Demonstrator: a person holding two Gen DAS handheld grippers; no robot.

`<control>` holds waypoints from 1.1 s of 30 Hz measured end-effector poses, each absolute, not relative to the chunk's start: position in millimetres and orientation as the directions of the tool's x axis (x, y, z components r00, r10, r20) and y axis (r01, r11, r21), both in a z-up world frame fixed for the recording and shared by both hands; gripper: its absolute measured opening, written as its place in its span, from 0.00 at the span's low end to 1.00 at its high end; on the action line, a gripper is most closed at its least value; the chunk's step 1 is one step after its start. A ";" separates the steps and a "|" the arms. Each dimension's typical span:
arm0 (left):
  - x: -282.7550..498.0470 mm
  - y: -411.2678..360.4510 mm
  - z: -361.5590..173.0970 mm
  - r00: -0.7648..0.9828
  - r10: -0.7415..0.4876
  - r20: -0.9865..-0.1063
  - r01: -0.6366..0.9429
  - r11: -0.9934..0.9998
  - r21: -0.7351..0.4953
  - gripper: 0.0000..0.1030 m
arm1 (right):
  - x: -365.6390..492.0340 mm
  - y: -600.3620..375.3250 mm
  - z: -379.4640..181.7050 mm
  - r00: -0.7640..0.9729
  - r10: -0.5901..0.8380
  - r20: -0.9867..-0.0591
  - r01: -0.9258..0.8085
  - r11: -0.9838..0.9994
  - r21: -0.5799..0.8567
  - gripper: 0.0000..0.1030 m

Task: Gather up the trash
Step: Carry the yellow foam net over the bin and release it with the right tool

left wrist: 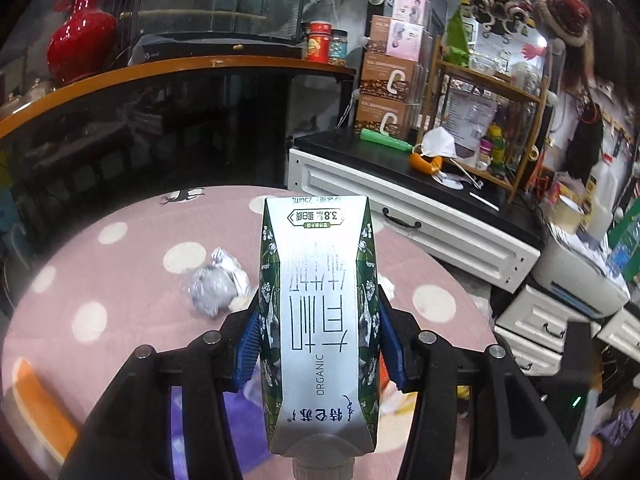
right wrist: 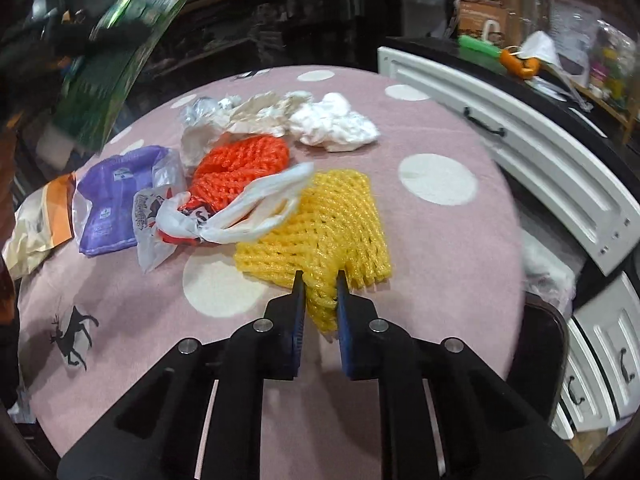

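Both wrist views close, angled down; share pink table (left wrist: 100, 280).

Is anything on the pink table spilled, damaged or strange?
Nothing is spilled. The table holds only crumpled trash: tissue, an orange net, a knotted bag, a purple pack. The yellow net is bunched at one corner, where the right gripper pinches it.

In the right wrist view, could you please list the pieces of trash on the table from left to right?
Orange-and-cream wrapper → purple packet → knotted white plastic bag → yellow foam net, pinched by the right gripper. The orange net and crumpled papers behind overlap, so I leave them out.
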State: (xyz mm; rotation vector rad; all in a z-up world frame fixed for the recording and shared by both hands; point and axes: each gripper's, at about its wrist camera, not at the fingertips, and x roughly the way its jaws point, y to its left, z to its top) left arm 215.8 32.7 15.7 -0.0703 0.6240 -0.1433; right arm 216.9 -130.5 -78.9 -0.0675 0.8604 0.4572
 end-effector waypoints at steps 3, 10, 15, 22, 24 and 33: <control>198.8 20.9 9.2 0.798 -0.175 -0.576 0.141 0.985 -0.103 0.49 | 203.6 -153.5 -75.0 0.585 0.330 -0.741 -0.372 0.921 0.116 0.15; 168.9 -14.3 -3.3 0.776 -0.253 -0.578 0.231 0.966 -0.114 0.49 | 163.8 -217.8 -72.2 0.631 0.253 -0.733 -0.259 0.960 0.109 0.15; 155.7 -50.5 -7.9 0.738 -0.341 -0.583 0.327 0.935 -0.134 0.49 | 136.7 -269.8 -71.7 0.653 0.174 -0.737 -0.149 0.984 0.100 0.15; 141.2 -104.0 -18.7 0.674 -0.434 -0.598 0.441 0.886 -0.146 0.49 | 123.1 -325.9 -106.2 0.586 0.090 -0.805 -0.004 0.994 0.107 0.15; 138.6 -117.1 -21.6 0.659 -0.449 -0.603 0.464 0.874 -0.144 0.49 | 124.0 -333.9 -118.1 0.561 0.076 -0.824 0.015 0.995 0.101 0.15; 126.9 -152.3 -28.9 0.627 -0.480 -0.613 0.517 0.845 -0.134 0.49 | 158.9 -335.7 -186.9 0.415 0.093 -0.905 0.016 0.994 0.110 0.15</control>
